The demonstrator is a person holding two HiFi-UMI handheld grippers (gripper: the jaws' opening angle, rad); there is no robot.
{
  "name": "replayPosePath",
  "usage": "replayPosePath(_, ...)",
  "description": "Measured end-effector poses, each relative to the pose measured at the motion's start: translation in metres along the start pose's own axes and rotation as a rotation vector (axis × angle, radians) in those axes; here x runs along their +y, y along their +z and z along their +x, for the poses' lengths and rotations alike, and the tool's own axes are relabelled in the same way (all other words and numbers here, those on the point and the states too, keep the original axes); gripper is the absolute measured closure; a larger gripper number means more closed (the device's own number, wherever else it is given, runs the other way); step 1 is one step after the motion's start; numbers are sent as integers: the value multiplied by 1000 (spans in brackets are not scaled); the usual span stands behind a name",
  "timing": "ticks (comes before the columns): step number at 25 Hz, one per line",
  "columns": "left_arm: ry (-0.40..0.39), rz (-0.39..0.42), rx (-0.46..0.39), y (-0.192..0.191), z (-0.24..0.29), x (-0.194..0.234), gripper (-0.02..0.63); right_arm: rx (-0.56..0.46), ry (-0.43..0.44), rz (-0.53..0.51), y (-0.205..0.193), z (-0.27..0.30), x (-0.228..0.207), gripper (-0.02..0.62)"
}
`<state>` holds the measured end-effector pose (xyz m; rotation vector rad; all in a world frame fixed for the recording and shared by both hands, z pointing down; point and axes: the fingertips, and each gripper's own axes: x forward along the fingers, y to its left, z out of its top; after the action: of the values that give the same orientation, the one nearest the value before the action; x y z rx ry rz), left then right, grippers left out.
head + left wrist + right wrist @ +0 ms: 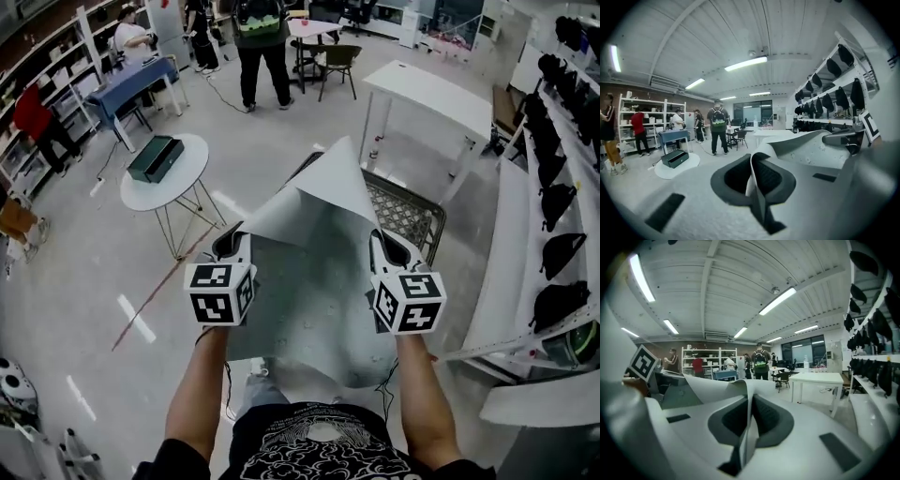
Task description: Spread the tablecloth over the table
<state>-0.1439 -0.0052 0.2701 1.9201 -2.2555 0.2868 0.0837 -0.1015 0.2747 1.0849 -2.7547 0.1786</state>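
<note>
**Both grippers lifting the tablecloth (314,281) in the air.** We are holding the left gripper (231,246) and the right gripper (388,246) level and apart, so that the cloth between them is spanning fairly flat while one corner is peaking up ahead of us. In the left gripper view the fingers (733,177) are pressing together on a thin fold of cloth. In the right gripper view the right gripper (749,420) is pinching its fold the same way, with no gap showing on either side.

We are judging this wide two-point hold to be preparation for casting the sheet over a table. The white rectangular table (436,98) is standing bare and well apart, ahead and to the right.

The cloth is hiding most of a dark mesh frame (411,217) beneath it, so we are not telling basket from chair. The near hem is dropping out of sight behind our torso, and no view is showing the cloth's full extent.
</note>
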Motion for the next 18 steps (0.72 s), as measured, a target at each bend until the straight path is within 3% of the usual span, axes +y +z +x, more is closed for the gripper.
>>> replayPosePath(7, -243, 53, 54, 8, 77, 24, 597, 36, -237, 65, 2, 30, -2, 589)
replayPosePath(18, -468, 65, 75, 11, 142, 51, 597, 130, -492, 3, 2, 53, -1, 589)
